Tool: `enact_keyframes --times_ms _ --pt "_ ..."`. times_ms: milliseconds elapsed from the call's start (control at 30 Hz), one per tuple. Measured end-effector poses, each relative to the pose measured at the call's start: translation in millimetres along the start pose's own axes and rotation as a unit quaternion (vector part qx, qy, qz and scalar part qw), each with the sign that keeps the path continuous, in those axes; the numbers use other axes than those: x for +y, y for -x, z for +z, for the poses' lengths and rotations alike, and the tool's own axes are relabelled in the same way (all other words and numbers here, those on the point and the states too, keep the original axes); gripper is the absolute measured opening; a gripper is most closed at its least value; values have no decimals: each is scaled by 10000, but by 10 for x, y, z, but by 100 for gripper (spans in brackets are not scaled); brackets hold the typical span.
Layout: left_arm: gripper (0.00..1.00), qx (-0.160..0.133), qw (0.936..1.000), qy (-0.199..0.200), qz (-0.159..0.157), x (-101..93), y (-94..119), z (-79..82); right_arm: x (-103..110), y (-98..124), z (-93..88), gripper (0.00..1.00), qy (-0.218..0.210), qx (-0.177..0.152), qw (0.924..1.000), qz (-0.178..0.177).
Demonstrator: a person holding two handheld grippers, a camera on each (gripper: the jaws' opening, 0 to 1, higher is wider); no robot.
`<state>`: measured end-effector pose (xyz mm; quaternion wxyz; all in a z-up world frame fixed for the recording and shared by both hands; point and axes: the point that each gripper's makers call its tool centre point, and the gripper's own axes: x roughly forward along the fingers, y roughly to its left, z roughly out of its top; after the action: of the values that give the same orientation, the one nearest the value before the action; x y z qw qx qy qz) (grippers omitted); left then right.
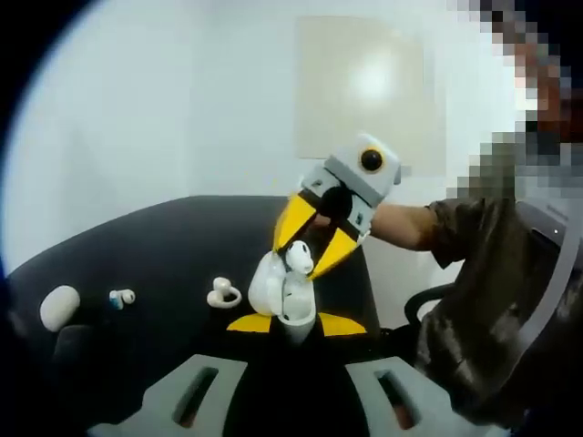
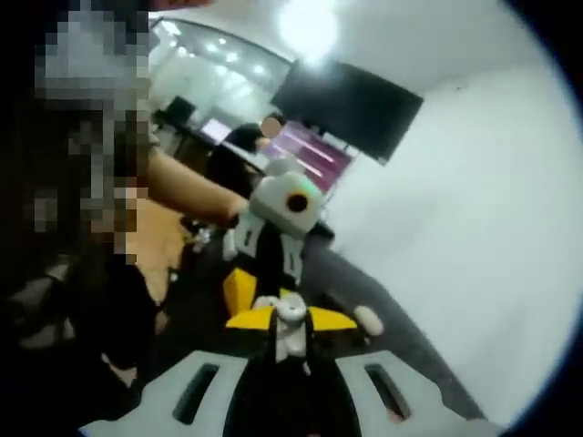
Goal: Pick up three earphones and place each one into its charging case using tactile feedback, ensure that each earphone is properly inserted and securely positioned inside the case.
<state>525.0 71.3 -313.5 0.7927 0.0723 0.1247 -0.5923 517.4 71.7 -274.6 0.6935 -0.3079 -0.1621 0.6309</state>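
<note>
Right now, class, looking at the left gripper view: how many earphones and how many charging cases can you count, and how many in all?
Earphones: 3 (held earphone, blue-tipped earphone, looped earphone)
Charging cases: 2 (open case, closed case)
Total: 5

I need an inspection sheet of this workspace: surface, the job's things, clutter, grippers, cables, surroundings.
Surface: black table.
Job's things: open white charging case held upright; white earphone at its opening; closed case, small earphone and hooked earphone lying apart on the table.
Clutter: nothing seen.
Grippers: left gripper shut on the charging case; right gripper shut on the earphone, coming from above.
Cables: nothing seen.
Surroundings: white wall, dark screen, a person's arm.
</note>
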Motion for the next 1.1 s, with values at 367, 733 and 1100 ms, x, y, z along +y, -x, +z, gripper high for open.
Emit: enact_keyframes --times_ms 367,733,1100 --pt "14 4 10000 13 6 -10 -7 -4 26 142 -7 14 188 185 9994 -244" --pt "14 6 10000 -30 48 -17 -14 -17 103 82 -23 13 769 791 9939 -39" --pt "14 8 9999 -124 71 -15 -17 -27 158 85 -82 13 -720 866 9936 12"
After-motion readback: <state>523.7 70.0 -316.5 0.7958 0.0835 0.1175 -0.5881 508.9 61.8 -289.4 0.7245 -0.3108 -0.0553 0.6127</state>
